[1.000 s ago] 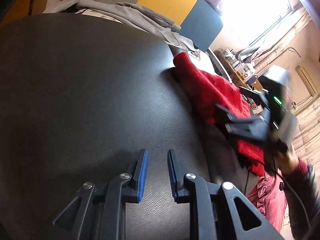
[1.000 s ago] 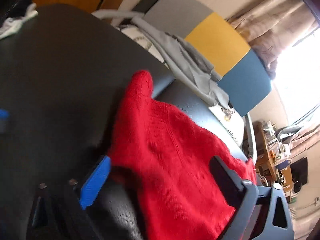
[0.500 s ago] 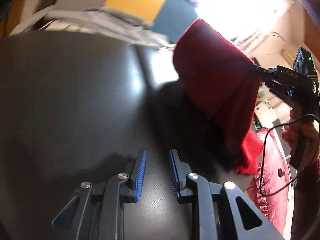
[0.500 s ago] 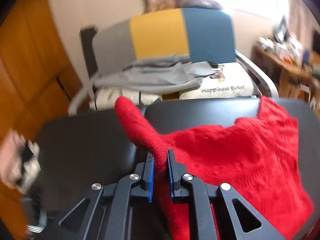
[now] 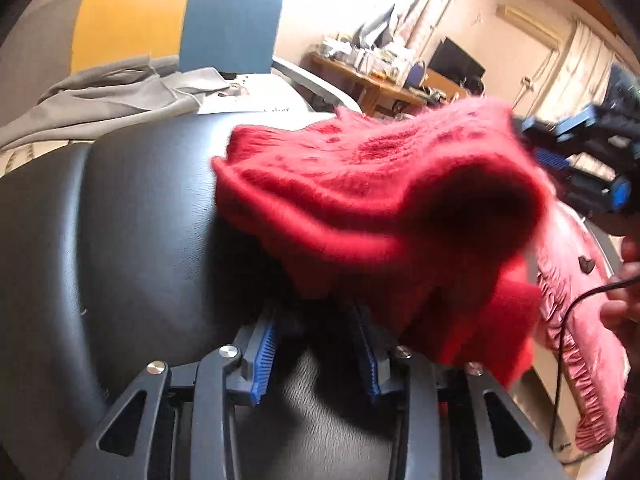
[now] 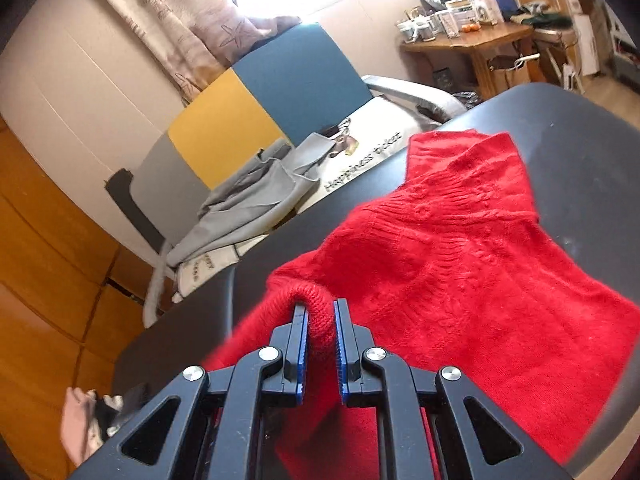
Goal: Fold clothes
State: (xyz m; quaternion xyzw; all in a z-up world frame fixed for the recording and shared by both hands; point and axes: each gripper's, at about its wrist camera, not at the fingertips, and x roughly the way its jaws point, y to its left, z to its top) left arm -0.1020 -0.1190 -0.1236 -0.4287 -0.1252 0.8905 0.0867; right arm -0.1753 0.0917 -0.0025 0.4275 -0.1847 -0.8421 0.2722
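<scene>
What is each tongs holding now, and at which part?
The right tongs pinch a fold at the sweater edge. The left tongs are opening under the sweater, gripping nothing.

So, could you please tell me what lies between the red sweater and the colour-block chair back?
In the right wrist view, a grey garment and a printed cushion lie on the seat between the red sweater and the chair back.

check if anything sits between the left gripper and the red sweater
Nothing visible does. The left gripper is opening right under the red sweater, whose hanging edge drapes over its fingertips, with only bare black table around. The right gripper is clamped on a fold.
</scene>
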